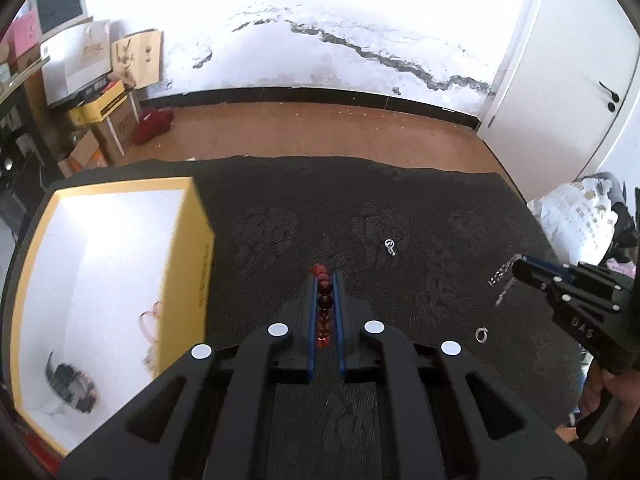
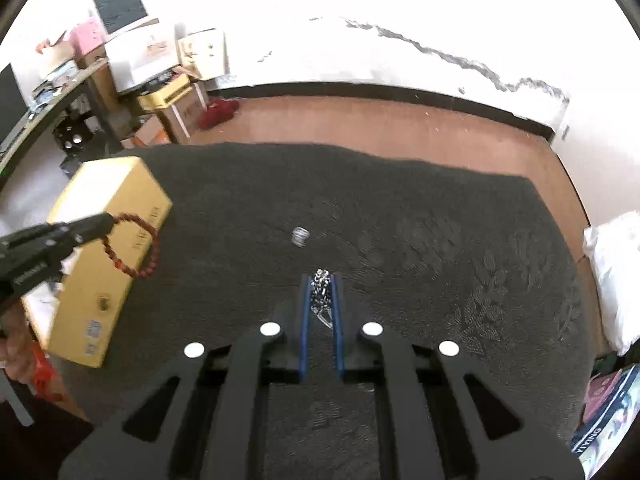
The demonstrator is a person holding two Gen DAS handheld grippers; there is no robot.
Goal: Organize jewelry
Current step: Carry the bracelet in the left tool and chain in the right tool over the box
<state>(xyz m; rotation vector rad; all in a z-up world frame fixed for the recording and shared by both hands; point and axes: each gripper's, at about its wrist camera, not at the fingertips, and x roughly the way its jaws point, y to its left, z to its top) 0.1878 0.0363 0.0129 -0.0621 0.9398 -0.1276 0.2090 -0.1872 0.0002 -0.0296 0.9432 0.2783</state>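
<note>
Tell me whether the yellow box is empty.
Not empty. The open yellow box holds a dark bracelet and a pink piece on its white floor.

A lived-in room used partly for storage is shown. Beyond the jaws, a brown floor (image 1: 320, 128) is met by a white wall with peeling paint (image 1: 360, 52). To the left of the jaws, cardboard boxes (image 2: 168, 76) and an old monitor (image 2: 118, 2) are stacked; to the right, a white door (image 1: 568, 80) is seen.
</note>
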